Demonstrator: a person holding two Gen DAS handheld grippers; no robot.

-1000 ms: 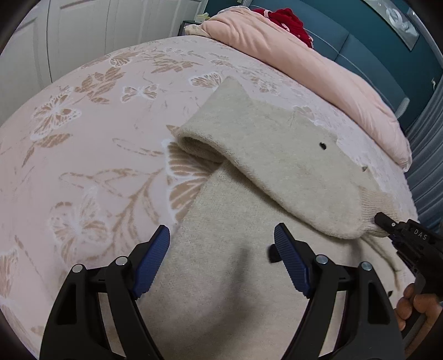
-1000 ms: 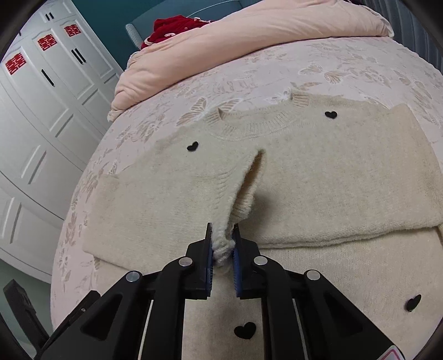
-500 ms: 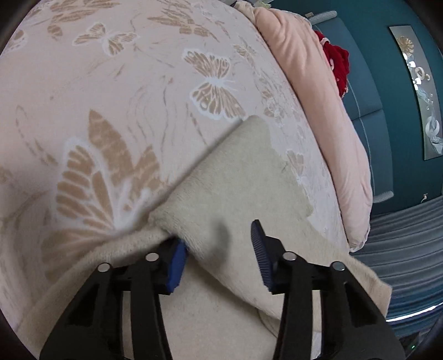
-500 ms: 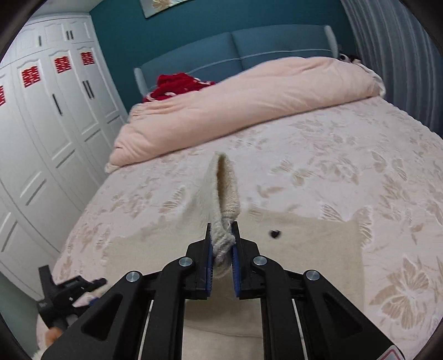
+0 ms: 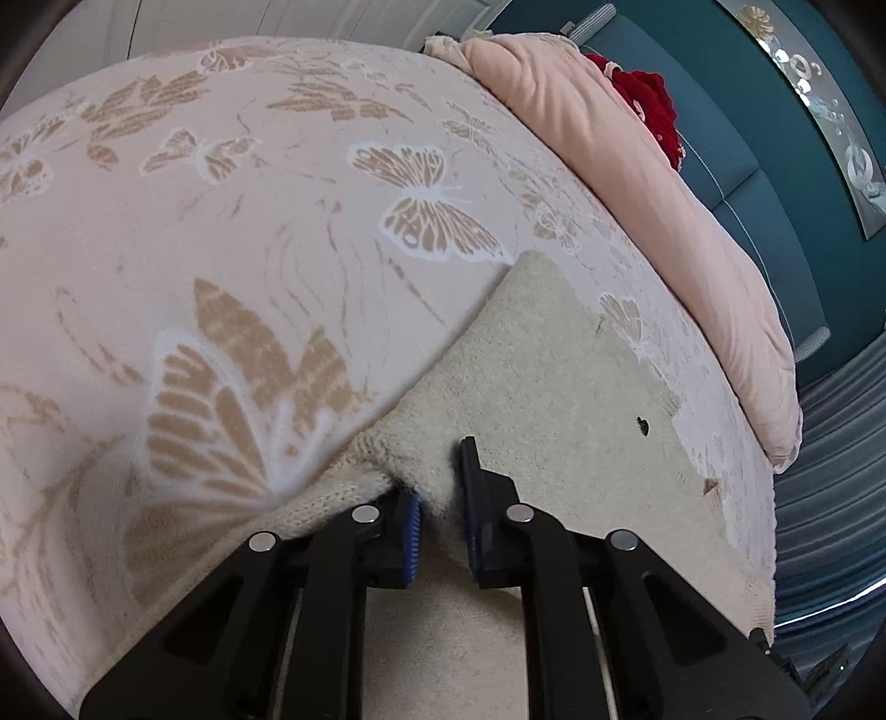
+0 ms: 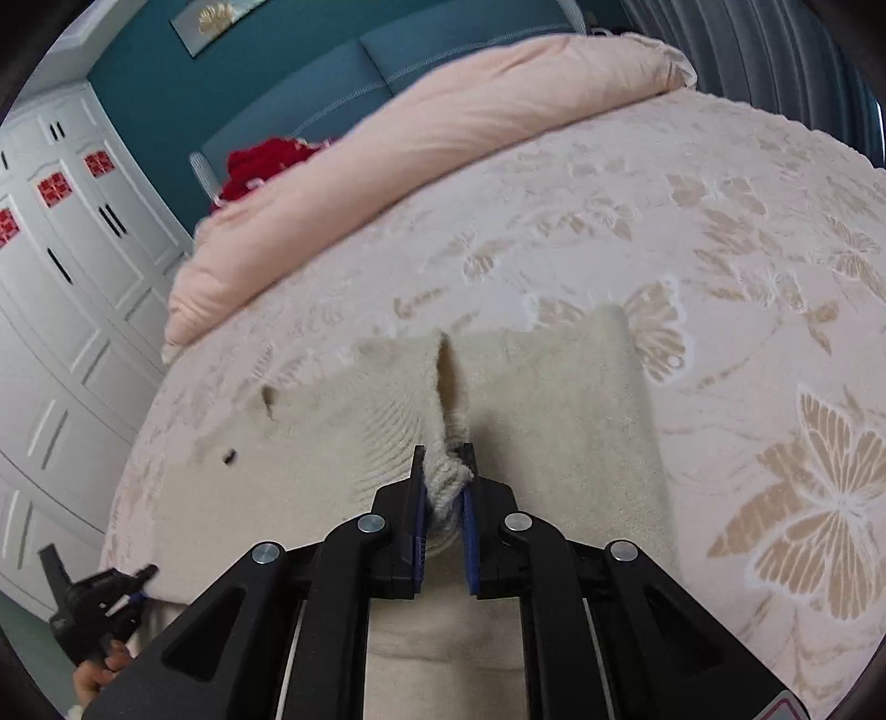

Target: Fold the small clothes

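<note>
The cream sweater (image 5: 559,399) lay folded on the bed (image 5: 232,232), toward the near edge where the person stood, well short of the pink duvet (image 6: 443,144) heaped along the headboard end. The left gripper (image 5: 440,498) had just been closing, and its jaws now pinched a folded edge of the knit at the sweater's left side. The right gripper (image 6: 444,487) had its jaws pressed on a bunched, ribbed ridge of the same sweater near the middle of the fold.

From here the likeliest trouble seemed to be uneven pulling: with one gripper holding a thick bunch and the other a thinner edge, a lift or drag could skew the fold or pull the under-layer out of line. The loose knit might also slip from the left pads, since only a little fabric showed between them.

The bedspread was pale pink with tan butterflies, soft and probably yielding under pressure. Behind it stood a teal headboard (image 6: 343,72), a red garment (image 6: 260,166), white wardrobe doors (image 6: 72,249) and grey curtains (image 6: 775,50).
</note>
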